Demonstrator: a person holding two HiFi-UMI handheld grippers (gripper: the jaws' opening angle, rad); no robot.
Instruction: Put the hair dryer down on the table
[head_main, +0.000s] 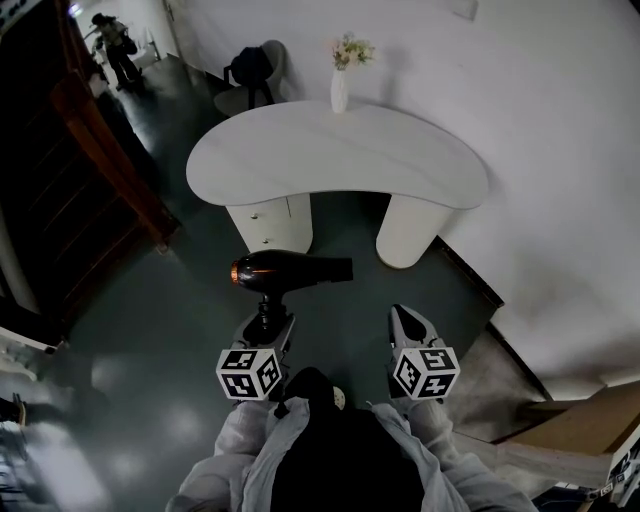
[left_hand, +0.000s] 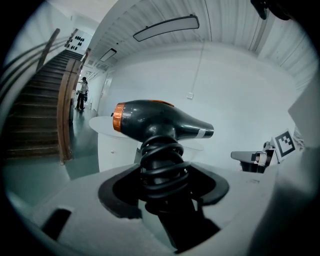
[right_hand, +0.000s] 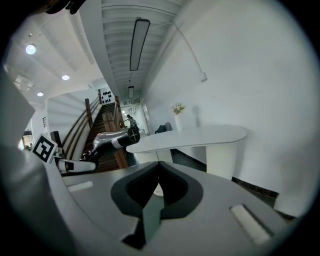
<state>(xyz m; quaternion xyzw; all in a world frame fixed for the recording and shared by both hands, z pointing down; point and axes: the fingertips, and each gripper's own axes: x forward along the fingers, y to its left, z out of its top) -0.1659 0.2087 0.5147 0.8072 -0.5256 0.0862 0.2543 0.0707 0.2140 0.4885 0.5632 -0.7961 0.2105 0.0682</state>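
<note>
A black hair dryer with an orange ring at its back end is held in the air, short of the table. Its barrel lies level and its nozzle points right. My left gripper is shut on its handle, which has the black cord coiled round it. The white kidney-shaped table stands ahead, its top bare except for a vase. My right gripper hangs beside the left one, shut with nothing in it. In the right gripper view its jaws meet at the tips, and the hair dryer shows at the left.
A white vase of flowers stands at the table's far edge. Behind it a chair holds a dark bag. A wooden staircase rises on the left, and a person stands far off beyond it. White walls close off the right side.
</note>
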